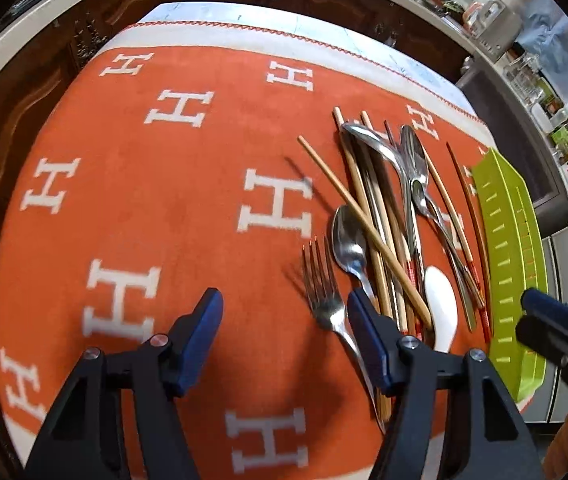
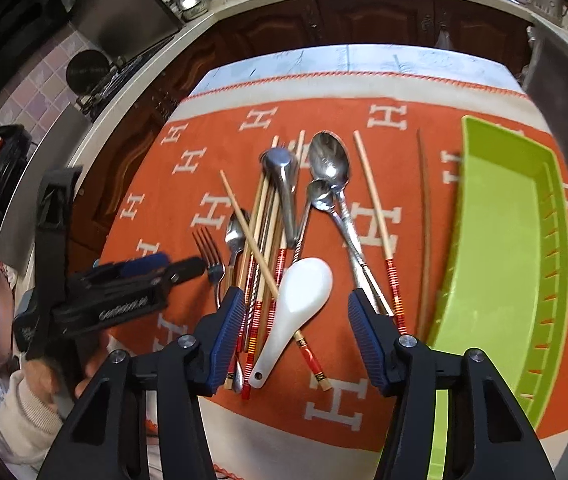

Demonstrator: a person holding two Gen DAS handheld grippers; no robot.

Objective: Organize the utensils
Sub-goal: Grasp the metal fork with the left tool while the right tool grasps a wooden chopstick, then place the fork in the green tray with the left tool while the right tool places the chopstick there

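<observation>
- Clearly the orange cloth with white H marks is the biggest thing here, spread over the table, and I place everything else from the utensil pile near its middle
- To the right of the pile, as the right wrist view has it, lies the green tray, long, empty, with one brown chopstick just beside its near wall
- Over the pile's near end hangs the right gripper, jaws partly open and gripping nothing, the white ceramic spoon and several red-banded chopstick ends lying between the pads
- At the pile's left edge hangs the left gripper, jaws also partly open and empty, its right finger over the spoon handle next to the fork
- Within the pile, a pale chopstick lies slantwise across the metal spoons and the other sticks
- Risk, as I judge it: the pieces are crossed and stacked, so closing on one may catch a neighbour and drag or flip the rest
- The ceramic spoon looks smooth and could slip from the pads and chip
- Both grippers hang close over one heap, so they may knock each other
</observation>
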